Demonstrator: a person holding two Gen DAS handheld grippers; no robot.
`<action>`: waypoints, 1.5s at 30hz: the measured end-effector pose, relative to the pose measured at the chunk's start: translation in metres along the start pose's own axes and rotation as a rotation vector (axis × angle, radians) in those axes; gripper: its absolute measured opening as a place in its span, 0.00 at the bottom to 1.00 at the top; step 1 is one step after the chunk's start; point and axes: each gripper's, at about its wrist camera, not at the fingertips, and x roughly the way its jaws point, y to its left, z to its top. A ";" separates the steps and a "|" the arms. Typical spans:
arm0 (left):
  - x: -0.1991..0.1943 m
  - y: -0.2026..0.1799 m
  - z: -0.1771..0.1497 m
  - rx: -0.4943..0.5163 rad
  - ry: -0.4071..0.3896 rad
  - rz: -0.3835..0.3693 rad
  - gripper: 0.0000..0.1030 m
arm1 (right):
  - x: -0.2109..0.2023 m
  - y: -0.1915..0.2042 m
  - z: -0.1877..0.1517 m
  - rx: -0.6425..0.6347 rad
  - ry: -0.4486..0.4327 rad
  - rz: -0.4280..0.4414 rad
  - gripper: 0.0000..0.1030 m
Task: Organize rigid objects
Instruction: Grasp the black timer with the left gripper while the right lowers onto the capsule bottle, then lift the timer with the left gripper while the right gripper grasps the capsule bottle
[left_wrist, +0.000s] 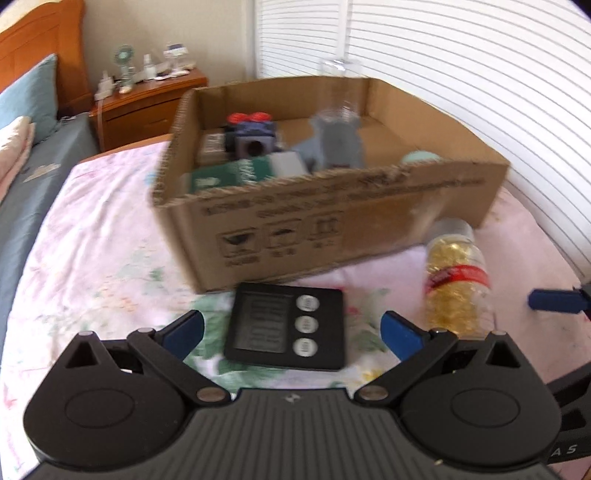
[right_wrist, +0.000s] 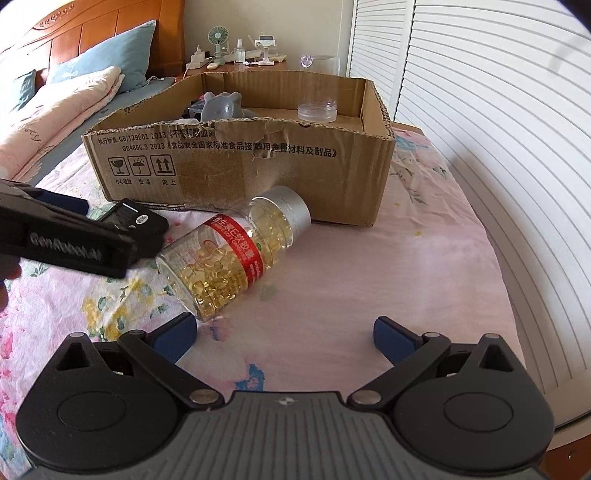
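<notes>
your cardboard box (right_wrist: 236, 162) fills the upper centre of the right wrist frame. below it, the capsule bottle (right_wrist: 236, 254) lies on its side on the bed (right_wrist: 369, 280), silver cap toward the box at upper right; open sheet lies right. the black timer (left_wrist: 286, 326) lies flat between your wide left claw (left_wrist: 291, 332). your right claw (right_wrist: 284, 338) is wide, empty.

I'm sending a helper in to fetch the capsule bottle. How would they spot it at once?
Find the open brown cardboard box on the floral bedsheet. In front of its printed wall lies a clear plastic bottle of golden capsules, on its side, with a silver cap and red label band. The black digital timer beside it is flat and square.
</notes>
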 end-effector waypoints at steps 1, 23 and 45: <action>0.002 -0.002 -0.001 0.014 0.003 0.004 0.98 | 0.000 0.000 0.000 -0.002 0.001 0.001 1.00; -0.011 0.039 -0.016 0.057 -0.028 -0.062 0.67 | -0.008 -0.004 0.031 -0.255 -0.070 0.196 1.00; -0.022 0.060 -0.029 0.101 -0.011 -0.108 0.67 | 0.004 -0.001 0.049 -0.334 0.038 0.355 1.00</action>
